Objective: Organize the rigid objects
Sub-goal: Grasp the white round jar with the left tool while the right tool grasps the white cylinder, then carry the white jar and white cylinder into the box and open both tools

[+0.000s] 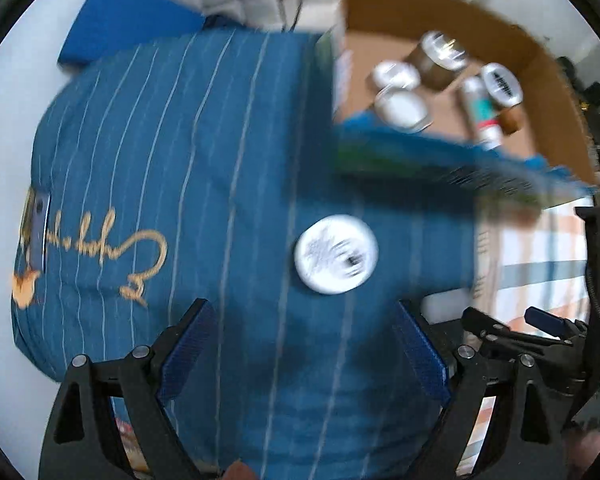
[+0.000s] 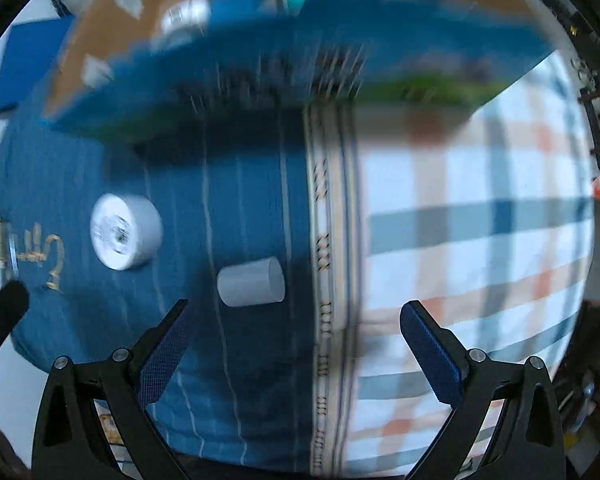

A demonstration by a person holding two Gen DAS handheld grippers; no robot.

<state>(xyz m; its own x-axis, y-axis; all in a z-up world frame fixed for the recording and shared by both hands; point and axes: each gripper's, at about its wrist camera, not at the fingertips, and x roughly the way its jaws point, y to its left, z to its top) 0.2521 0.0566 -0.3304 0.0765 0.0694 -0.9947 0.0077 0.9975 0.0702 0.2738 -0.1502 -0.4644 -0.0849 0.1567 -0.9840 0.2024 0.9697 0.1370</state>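
Left claw: the left claw (image 1: 302, 344) points down over a blue striped cushion (image 1: 172, 168), jaws wide apart and nothing between them.
Right claw: the right claw (image 2: 294, 330) also points down, jaws wide and empty, above the seam where the cushion (image 2: 244, 208) meets a checked cloth (image 2: 480, 240).
White round container: a white round container (image 1: 336, 254) stands on the cushion just ahead of the left claw, apart from the pads; in the right wrist view it (image 2: 124, 232) sits off to the left of the claw.
White cylinder: a small white cylinder (image 2: 252, 282) lies on its side on the cushion, just ahead of the right claw's left pad and not touching it; the left wrist view shows only a pale edge (image 1: 444, 304) beside the right pad, too little to tell more.
Cardboard box: an open cardboard box (image 1: 540, 64) stands at the far side of the cushion, its near wall blue and green with blurred print (image 2: 300, 64).
Box contents: a brown jar with a silver lid (image 1: 436, 60), two white-lidded jars (image 1: 396, 74) and (image 1: 402, 108), a lying tube with a teal band (image 1: 480, 112) and a white lid with dark print (image 1: 502, 84).
Cushion markings: gold cursive embroidery (image 1: 112, 248) near the cushion's left end.
Blue flat object: a plain blue flat object (image 1: 120, 20) lies beyond the cushion's far left corner.
Sharpness: both views are smeared, so labels cannot be read.
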